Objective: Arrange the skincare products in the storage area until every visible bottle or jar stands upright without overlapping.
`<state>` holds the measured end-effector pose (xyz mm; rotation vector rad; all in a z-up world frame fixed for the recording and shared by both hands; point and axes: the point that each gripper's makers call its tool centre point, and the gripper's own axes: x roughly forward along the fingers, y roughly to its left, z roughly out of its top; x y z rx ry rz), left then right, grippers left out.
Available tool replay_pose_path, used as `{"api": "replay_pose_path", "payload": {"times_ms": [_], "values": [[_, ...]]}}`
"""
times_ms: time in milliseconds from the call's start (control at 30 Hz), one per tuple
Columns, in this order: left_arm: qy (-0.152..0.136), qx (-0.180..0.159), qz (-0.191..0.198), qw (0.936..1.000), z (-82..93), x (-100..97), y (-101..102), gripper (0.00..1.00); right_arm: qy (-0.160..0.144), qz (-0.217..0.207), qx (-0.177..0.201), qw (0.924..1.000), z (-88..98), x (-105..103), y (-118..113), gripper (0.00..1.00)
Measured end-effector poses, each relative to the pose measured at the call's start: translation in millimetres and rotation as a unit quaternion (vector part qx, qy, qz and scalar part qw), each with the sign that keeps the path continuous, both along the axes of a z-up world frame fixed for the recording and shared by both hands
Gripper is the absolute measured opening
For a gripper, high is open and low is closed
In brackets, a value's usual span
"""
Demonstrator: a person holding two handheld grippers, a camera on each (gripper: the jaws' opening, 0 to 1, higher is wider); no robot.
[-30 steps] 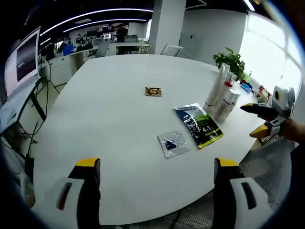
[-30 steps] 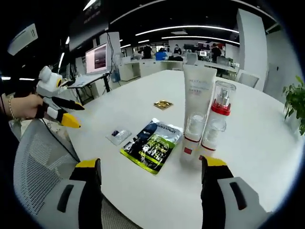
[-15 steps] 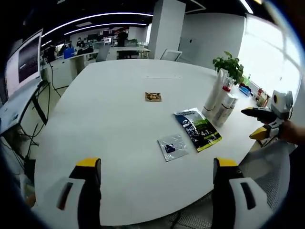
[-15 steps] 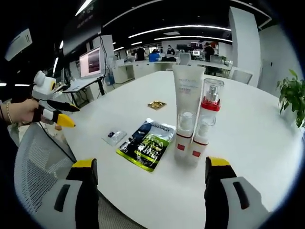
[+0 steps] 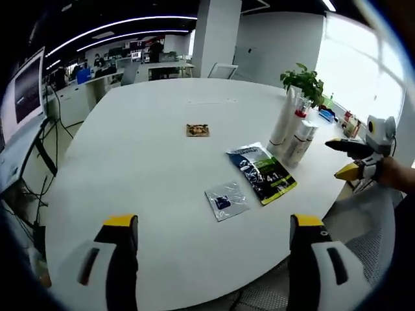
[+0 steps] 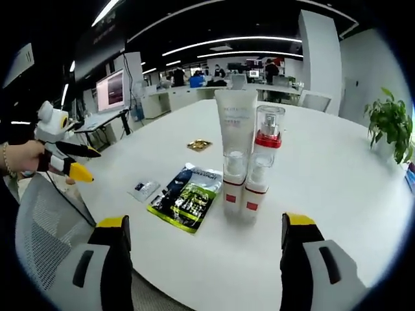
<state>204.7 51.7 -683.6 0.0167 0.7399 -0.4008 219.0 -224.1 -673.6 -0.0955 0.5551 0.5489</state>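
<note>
The white tube (image 6: 235, 133) and red-collared bottle (image 6: 266, 142) stand upright, apparently touching, ahead between the right gripper (image 6: 206, 243)'s wide jaws. The left gripper (image 5: 211, 243), jaws also wide, holds nothing over the table (image 5: 130, 168).

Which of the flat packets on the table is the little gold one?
The small gold packet lies alone, farthest out on the table. The big dark green-and-blue pouch and the clear sachet lie side by side, nearer the bottles.

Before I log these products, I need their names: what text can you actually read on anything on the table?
"4.1": on the dark blue and green flat sachet, apparently; other print blurred.
Tall white tube: faint lettering near its top, too blurred to read.
Clear bottle with red collar: red label squares, nothing legible.
Small clear packet: dark patch, unreadable.
Small gold packet: unreadable.
</note>
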Motion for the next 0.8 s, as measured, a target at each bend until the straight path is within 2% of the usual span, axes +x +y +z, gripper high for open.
{"api": "replay_pose_path", "payload": {"times_ms": [433,800], "values": [[0.000,0.001,-0.013,0.9999,1.2,14.3,-11,0.95,0.004,0.003,-0.012,0.9999,-6.8,1,-1,0.94],[-0.001,0.014,-0.043,0.9990,6.1,42.5,-23,0.93,0.003,-0.001,-0.020,0.9998,-9.4,1,-5,0.93]]}}
